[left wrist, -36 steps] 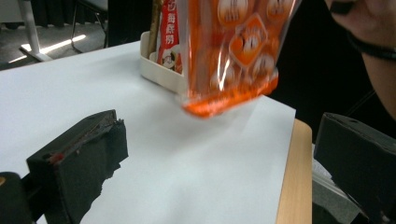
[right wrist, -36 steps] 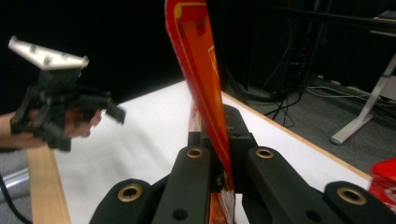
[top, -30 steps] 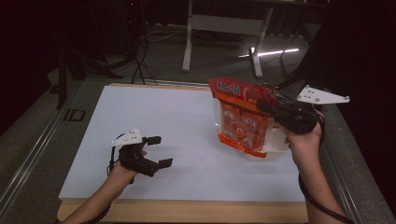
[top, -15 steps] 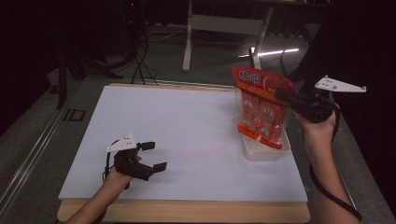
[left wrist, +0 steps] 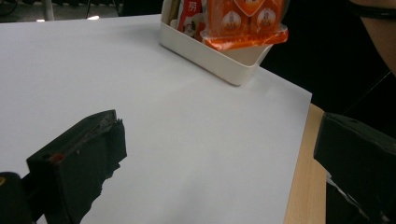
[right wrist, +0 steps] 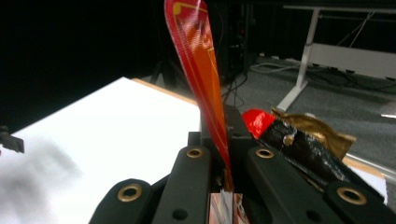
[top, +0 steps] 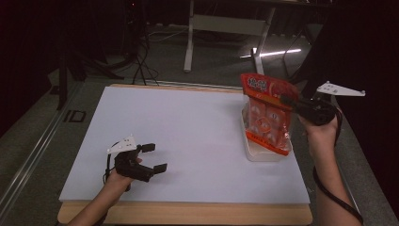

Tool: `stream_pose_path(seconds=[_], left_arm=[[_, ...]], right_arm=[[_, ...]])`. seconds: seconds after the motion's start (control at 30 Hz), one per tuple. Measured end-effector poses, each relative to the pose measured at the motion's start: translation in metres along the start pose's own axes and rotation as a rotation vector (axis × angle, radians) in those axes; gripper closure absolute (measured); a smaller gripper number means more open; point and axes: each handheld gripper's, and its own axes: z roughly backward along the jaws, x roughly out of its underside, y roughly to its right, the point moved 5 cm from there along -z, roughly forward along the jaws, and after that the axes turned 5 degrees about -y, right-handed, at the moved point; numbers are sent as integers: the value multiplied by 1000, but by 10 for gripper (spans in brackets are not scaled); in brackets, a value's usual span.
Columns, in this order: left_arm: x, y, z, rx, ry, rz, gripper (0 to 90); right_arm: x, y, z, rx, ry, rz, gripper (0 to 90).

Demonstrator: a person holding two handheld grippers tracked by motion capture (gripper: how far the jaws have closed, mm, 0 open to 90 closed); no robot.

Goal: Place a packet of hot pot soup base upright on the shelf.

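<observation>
An orange snack bag [top: 264, 117] hangs upright with its lower end in a white tray [top: 261, 155] at the table's right side. My right gripper [top: 285, 100] is shut on the bag's upper right edge. In the right gripper view the black jaws [right wrist: 224, 140] pinch the bag's thin sealed edge [right wrist: 201, 65]. My left gripper [top: 155, 157] rests low on the white table sheet at the front left, open, with nothing between its jaws. The left gripper view looks past that gripper [left wrist: 219, 154] to the tray [left wrist: 205, 49] and the bag's bottom [left wrist: 245, 21].
Other packets lie in the tray: a red and white one [left wrist: 189, 14], plus a red one and a black and gold one [right wrist: 299, 140]. The white sheet [top: 188, 127] covers the wooden table. A white desk frame [top: 226, 23] stands on the floor behind.
My right gripper has carried the bag to the right and swung it from lying tilted to hanging upright over the tray. The left gripper has hardly moved.
</observation>
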Motion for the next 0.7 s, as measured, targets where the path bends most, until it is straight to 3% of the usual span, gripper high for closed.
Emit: stream_pose_path(seconds=[0.27,0.53,0.7], left_arm=[[3,-2,0,-2,1,7,11],[5,-2,-2,-3,-8,10,10],[6,-3,-3,-1,-16,11,10]], right_arm=[[15,6,-7,0,-8,-24,900],[40,16,-15,-6,-29,-78,900],[53,24,-12,-6,-14,-115,899]])
